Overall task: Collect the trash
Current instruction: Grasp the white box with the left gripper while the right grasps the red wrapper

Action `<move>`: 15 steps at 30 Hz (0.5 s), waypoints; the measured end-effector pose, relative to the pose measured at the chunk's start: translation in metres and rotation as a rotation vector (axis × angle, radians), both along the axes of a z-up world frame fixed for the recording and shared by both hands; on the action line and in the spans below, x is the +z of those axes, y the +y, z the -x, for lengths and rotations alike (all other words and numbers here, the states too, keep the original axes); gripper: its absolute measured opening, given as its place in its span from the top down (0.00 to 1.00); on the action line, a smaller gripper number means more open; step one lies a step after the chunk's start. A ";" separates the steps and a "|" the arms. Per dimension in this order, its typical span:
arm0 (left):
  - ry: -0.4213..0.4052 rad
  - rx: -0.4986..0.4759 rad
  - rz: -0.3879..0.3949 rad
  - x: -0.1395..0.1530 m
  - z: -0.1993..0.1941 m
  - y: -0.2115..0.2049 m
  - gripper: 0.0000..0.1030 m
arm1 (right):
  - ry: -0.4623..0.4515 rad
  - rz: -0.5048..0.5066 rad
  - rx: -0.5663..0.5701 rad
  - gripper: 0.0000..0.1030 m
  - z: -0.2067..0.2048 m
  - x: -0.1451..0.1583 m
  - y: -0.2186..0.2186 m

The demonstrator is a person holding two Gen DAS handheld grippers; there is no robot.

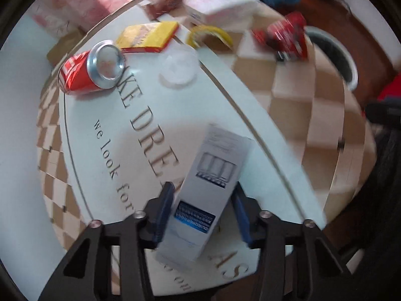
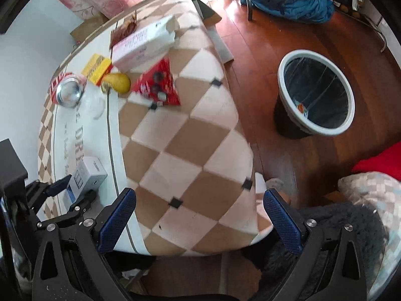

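My left gripper (image 1: 203, 210) is shut on a grey and white carton (image 1: 210, 188) with blue print, held just above the white table (image 1: 105, 165); the carton also shows in the right wrist view (image 2: 86, 175). My right gripper (image 2: 200, 222) is open and empty over the checkered tablecloth (image 2: 185, 150). A red soda can (image 1: 92, 70) lies on its side. A yellow box (image 1: 147, 36), a clear plastic lid (image 1: 179, 66), a yellow tape roll (image 1: 210, 35), a red wrapper (image 1: 285, 36) and a white and pink box (image 1: 220, 7) lie further back. The bin (image 2: 317, 92) stands on the floor.
The bin has a white rim and a dark liner and stands on the wooden floor (image 2: 253, 50) right of the table. Blue clothes (image 2: 288, 0) lie on a chair at the back. A red cushion (image 2: 381, 160) and a patterned fabric (image 2: 371, 193) are at the right.
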State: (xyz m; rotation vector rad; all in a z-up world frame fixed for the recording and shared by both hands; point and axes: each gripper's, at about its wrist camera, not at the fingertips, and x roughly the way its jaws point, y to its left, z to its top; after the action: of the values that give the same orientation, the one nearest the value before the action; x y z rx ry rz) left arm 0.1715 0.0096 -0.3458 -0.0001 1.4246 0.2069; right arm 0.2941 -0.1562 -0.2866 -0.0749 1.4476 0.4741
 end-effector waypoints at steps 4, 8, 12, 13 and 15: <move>-0.027 0.298 0.066 0.002 -0.012 0.049 0.63 | -0.004 -0.053 -0.020 0.00 -0.027 0.006 0.011; -0.068 0.548 0.153 -0.002 -0.011 0.093 0.65 | -0.039 -0.077 -0.011 0.01 -0.052 0.010 0.038; -0.068 0.570 0.200 -0.008 -0.011 0.105 0.63 | -0.064 -0.043 0.027 0.01 -0.074 0.003 0.068; -0.063 0.544 0.183 -0.008 -0.011 0.103 0.63 | -0.075 -0.026 0.038 0.01 -0.077 0.001 0.074; -0.050 0.489 0.136 -0.009 -0.010 0.095 0.63 | -0.093 0.005 0.063 0.01 -0.082 -0.004 0.083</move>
State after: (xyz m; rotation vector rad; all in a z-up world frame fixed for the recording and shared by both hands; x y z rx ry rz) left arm 0.1810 0.1050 -0.3551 -0.4662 1.3683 0.5077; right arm 0.3760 -0.0732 -0.2909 -0.1447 1.3578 0.5121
